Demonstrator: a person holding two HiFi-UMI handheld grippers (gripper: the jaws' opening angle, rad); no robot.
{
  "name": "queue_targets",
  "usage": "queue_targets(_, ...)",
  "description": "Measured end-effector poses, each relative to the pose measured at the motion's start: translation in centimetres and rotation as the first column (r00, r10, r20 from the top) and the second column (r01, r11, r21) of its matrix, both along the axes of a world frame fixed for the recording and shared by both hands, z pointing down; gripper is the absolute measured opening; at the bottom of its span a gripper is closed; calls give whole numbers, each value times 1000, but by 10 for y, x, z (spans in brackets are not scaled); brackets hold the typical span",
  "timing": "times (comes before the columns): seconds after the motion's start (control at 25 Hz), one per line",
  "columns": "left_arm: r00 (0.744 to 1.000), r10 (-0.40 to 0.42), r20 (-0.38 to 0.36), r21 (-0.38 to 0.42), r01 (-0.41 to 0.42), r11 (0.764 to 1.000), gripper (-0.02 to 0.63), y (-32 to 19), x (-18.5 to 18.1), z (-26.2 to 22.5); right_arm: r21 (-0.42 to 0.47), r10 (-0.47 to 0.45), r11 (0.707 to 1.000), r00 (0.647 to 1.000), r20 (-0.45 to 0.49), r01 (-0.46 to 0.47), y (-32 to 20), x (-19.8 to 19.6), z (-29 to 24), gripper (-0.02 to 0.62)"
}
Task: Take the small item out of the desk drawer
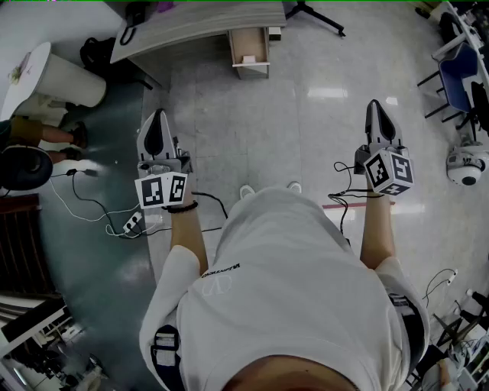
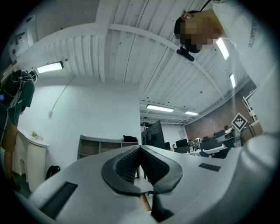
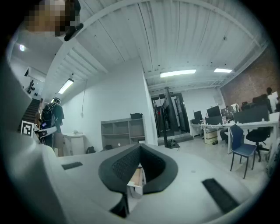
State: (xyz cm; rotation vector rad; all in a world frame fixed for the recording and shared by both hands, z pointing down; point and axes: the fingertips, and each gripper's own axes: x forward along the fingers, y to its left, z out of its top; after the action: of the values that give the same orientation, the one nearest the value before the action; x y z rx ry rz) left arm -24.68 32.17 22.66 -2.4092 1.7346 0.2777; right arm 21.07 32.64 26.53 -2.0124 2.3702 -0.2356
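Both tools (image 1: 159,114) (image 1: 375,105) (shut) far from drawer (image 1: 248,42)

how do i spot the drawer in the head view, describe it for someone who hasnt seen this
Find the long grey desk at the top of the head view. Under its right end one drawer stands pulled out. It is the only open, wood-lined box there, with a small pale item inside.

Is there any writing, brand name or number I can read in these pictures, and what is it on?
White shirt: small dark print, too small to read in the head view and blurred in the left gripper view.
Left hand-held gripper and right hand-held gripper: cubes with black-and-white square marker patterns, not words.
Nothing else is legible.
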Motion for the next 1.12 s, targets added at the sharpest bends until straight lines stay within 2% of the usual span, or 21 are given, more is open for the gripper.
queue_targets(0.32, 1000, 13, 3, 3, -13, 1000, 0, 0, 28, -6, 19, -44, 999, 999, 26, 43, -1, 11, -6, 2)
queue_targets(0.6, 1000, 15, 4, -6, -15, 1000, 0, -2, 73, -5, 36, -50, 998, 999, 21, 49, -6, 48, -4, 2)
queue_targets(0.88, 1000, -2, 21, -48, 3, 999, 0, -10, 117, -3, 10, -109, 994, 993, 54, 109, -20, 70, 7, 2)
queue_targets(1.12, 1000, 3, 30, -91, 0, 996, 0, -8, 128, 9, -17, -138, 990, 988, 63, 139, -32, 72, 21, 2)
